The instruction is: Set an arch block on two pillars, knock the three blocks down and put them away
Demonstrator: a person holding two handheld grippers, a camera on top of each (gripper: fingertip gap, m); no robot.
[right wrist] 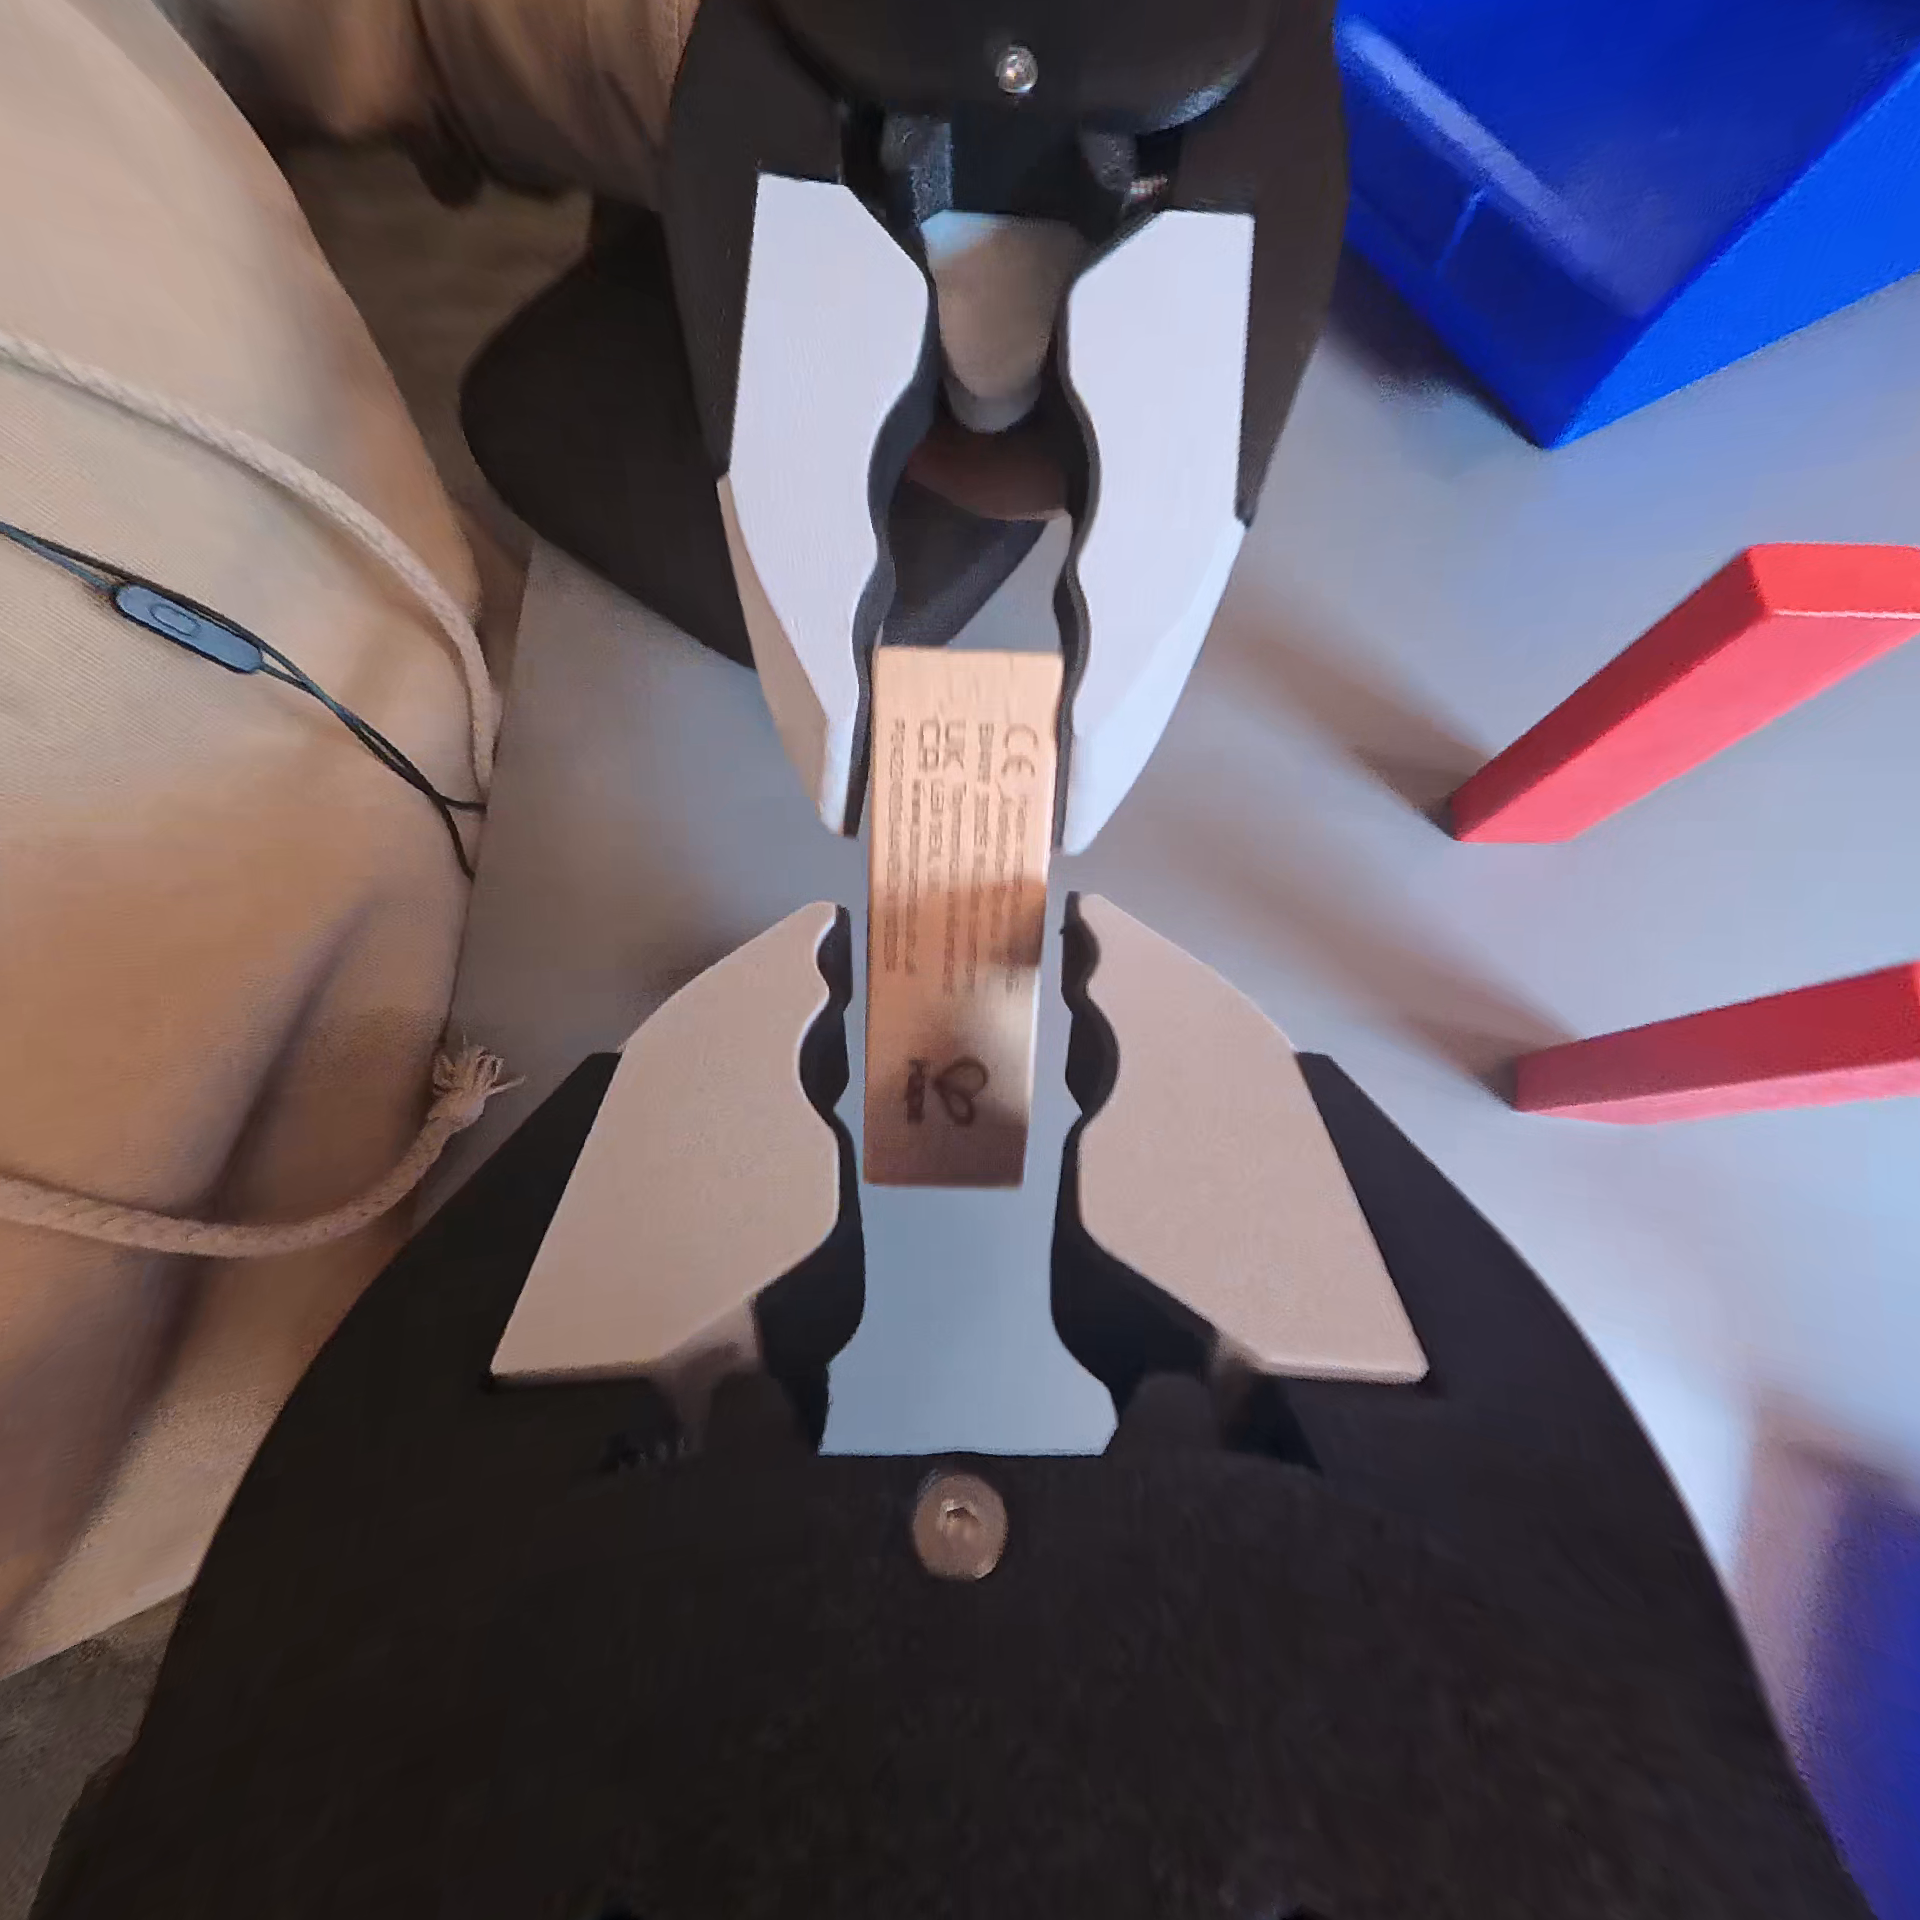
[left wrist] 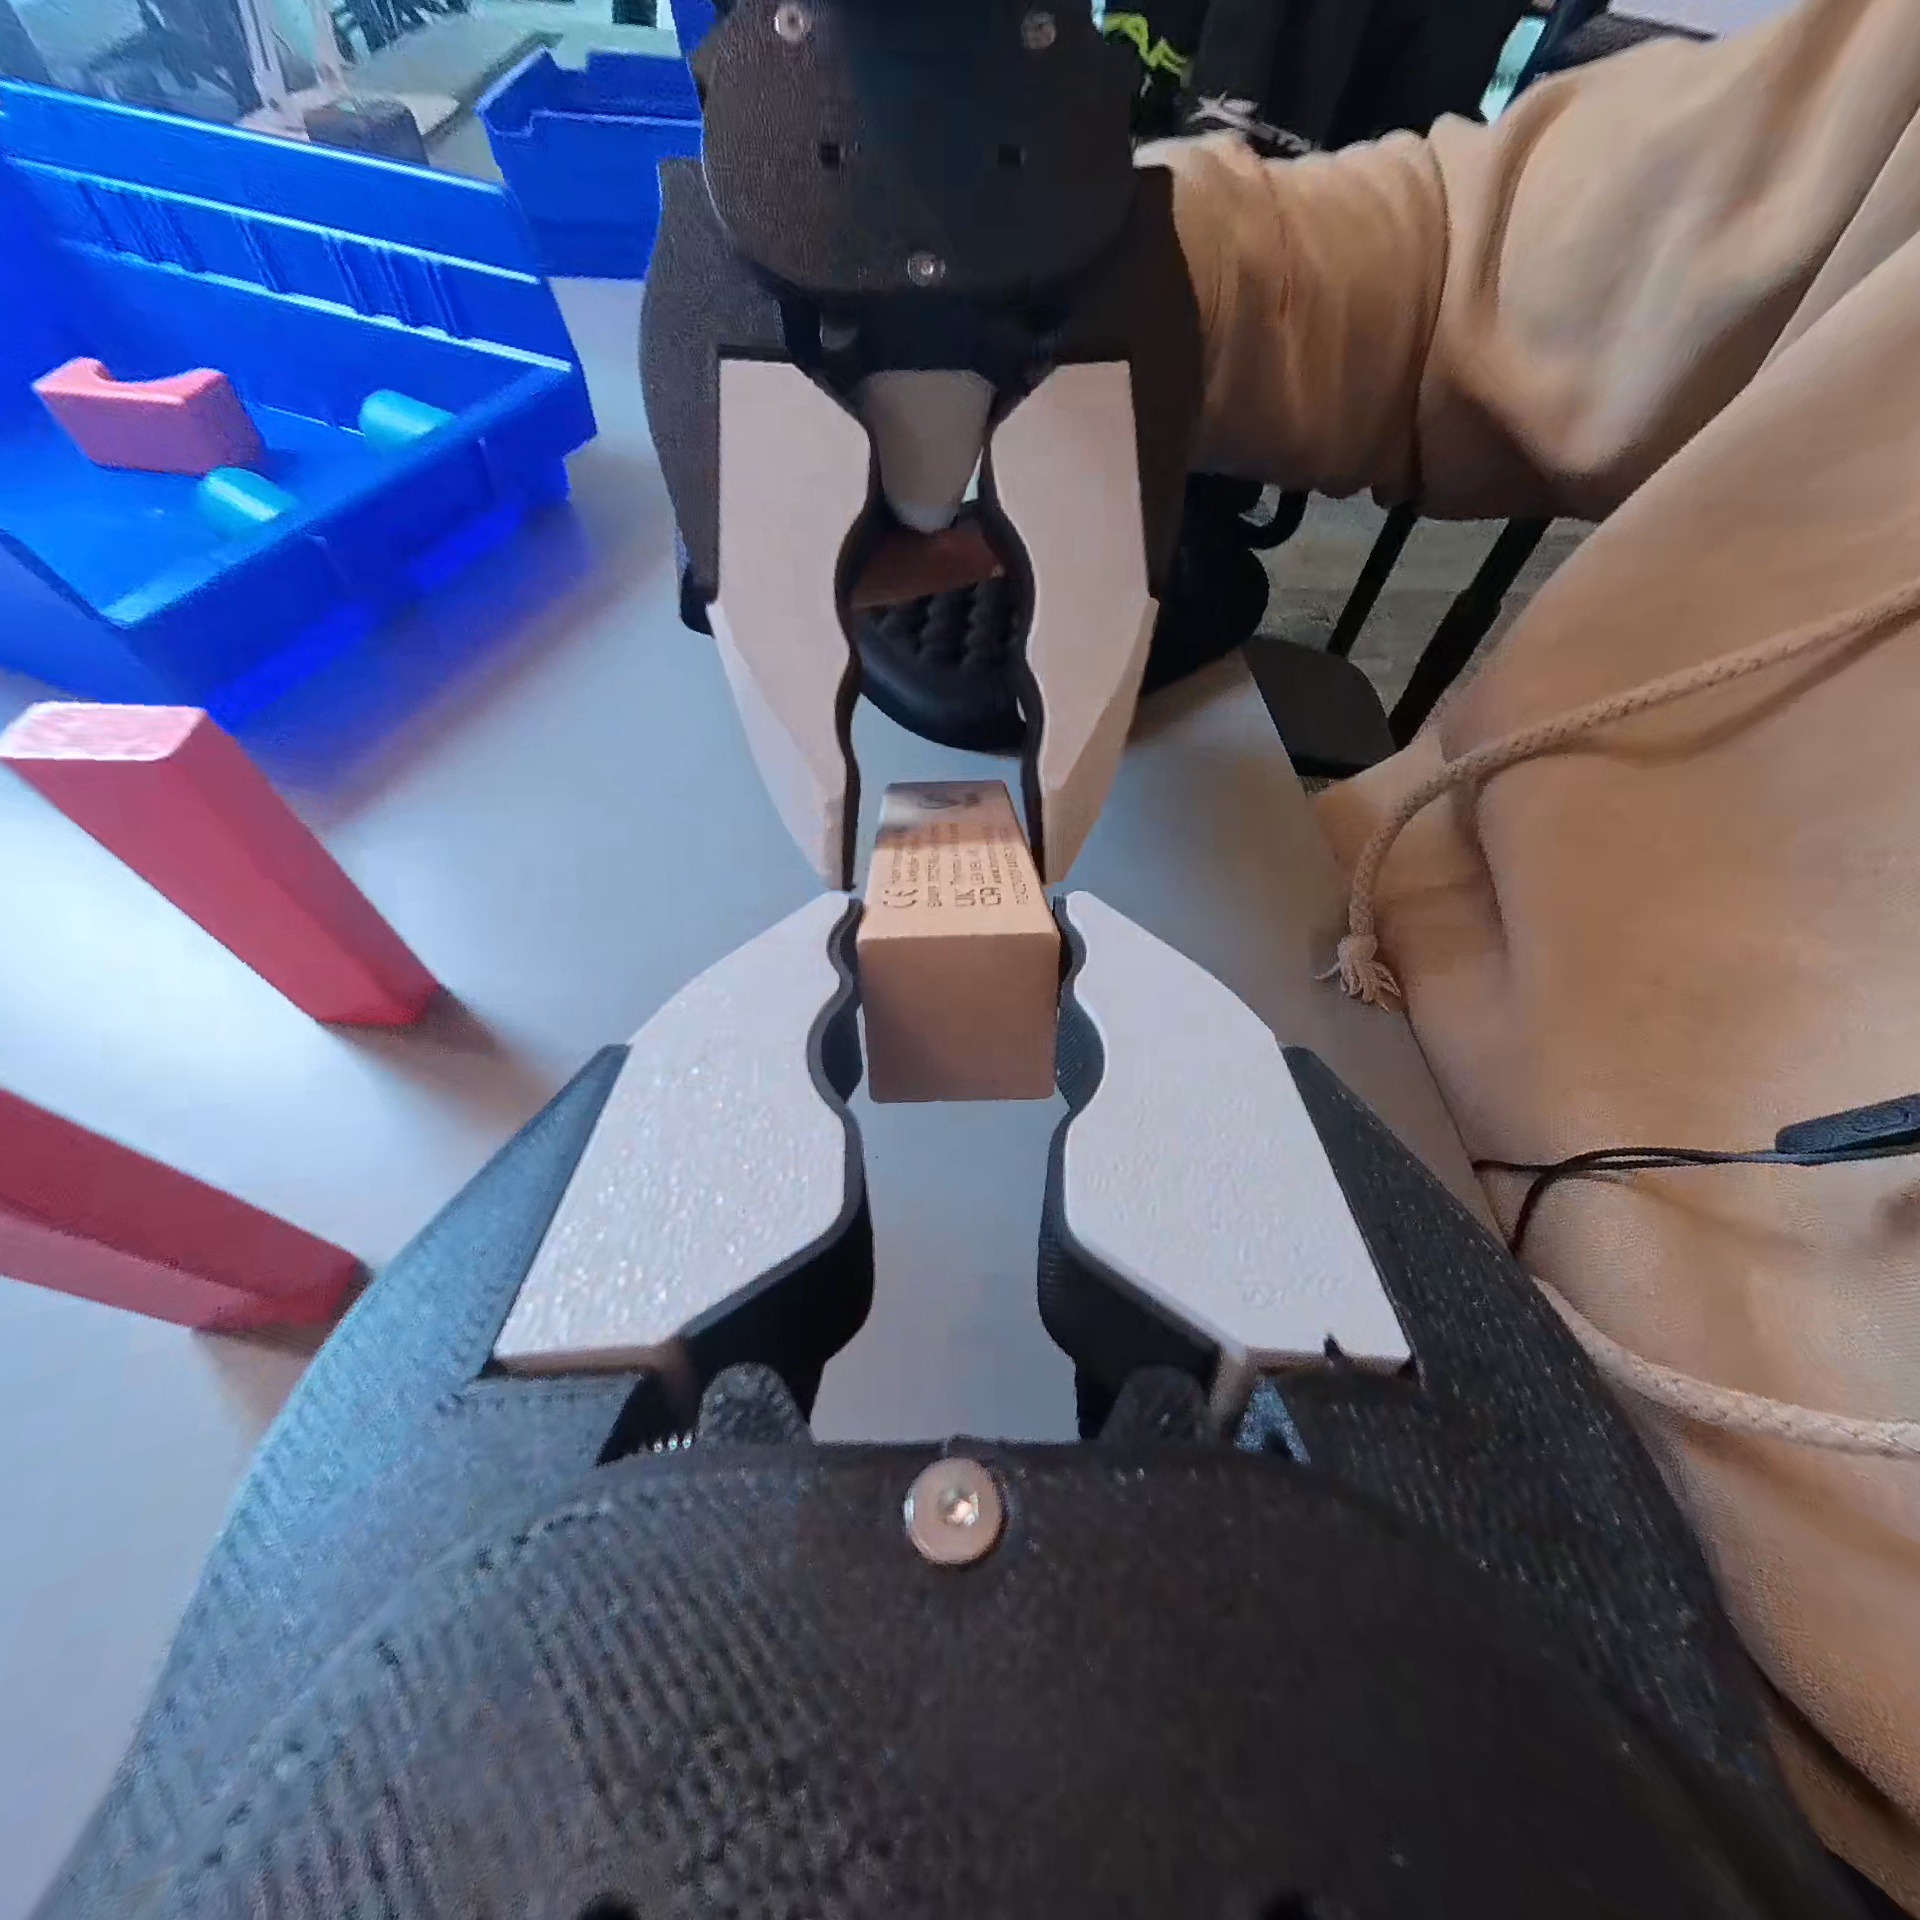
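Note:
A natural wooden block point(left wrist: 956, 997) with print on its top is held level over the grey table point(left wrist: 582, 935) between my two grippers, which face each other. My left gripper point(left wrist: 956, 914) is shut on its near end. My right gripper point(right wrist: 954, 914) straddles the other end of the block point(right wrist: 951, 1039) with a thin gap at each pad. The right gripper also shows in the left wrist view point(left wrist: 945, 852), and the left gripper in the right wrist view point(right wrist: 961, 826). Two red pillars point(left wrist: 208, 862) point(left wrist: 156, 1216) stand upright beside the block, also in the right wrist view point(right wrist: 1683, 696) point(right wrist: 1714, 1049).
A blue bin point(left wrist: 312, 582) behind the pillars holds a red arch block point(left wrist: 145, 416) and two teal cylinders point(left wrist: 405, 416) point(left wrist: 244, 499). A second blue bin point(left wrist: 592, 156) stands farther back. A person in a beige hoodie point(left wrist: 1558, 416) sits at the table's edge. My left and right fingertips are right by each other.

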